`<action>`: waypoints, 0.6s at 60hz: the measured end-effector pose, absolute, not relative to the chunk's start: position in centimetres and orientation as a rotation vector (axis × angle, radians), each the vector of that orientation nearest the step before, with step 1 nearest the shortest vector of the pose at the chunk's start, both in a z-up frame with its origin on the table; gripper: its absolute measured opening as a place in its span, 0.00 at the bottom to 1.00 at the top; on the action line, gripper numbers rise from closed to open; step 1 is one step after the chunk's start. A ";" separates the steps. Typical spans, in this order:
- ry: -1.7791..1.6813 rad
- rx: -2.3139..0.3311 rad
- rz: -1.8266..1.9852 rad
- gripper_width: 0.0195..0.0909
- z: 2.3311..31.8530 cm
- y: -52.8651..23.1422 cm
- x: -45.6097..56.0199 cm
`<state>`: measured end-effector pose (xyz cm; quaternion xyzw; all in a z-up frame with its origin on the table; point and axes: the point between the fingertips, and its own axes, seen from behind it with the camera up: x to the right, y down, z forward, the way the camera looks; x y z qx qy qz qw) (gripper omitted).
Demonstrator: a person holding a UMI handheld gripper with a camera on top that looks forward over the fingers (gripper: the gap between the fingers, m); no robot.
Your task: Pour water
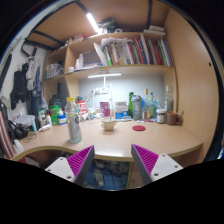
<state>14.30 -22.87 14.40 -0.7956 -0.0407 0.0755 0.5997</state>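
Wooden desk (120, 145) runs wall to wall, curved front edge, with bookshelves (120, 52) above and a strip light under the lower shelf. Gripper (112, 165) hangs back from the desk edge, well apart from everything on it. Purple pads (80, 160) on both fingers stand wide apart, nothing between them, nothing held.

Task things: a tall silvery bottle (73, 125) stands upright on the desk, ahead of the left finger and a bit to its left. A small pale cup (108, 124) sits near the middle of the desk, beyond the gap between the fingers. Bottle and cup are apart, not touching. Can't tell whether the bottle has a cap on, or if the cup holds anything.

Clutter along the back wall: green and coloured bottles (135, 104), a red lid or dish (138, 128) right of the cup, more small containers at left. Too small to name.

Step, as I read it: approach, before any grasp. No pouring started.

Next move likely calls for swinging left and forward toward the silvery bottle, keeping the fingers open, lining both pads around its body, then closing. After that lift, carry over the cup, tilt. Risk: the bottle is tall and narrow, so a side nudge could tip it.
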 end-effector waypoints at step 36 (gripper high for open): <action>-0.294 -1.655 0.428 0.89 8.0 -14.4 -4.9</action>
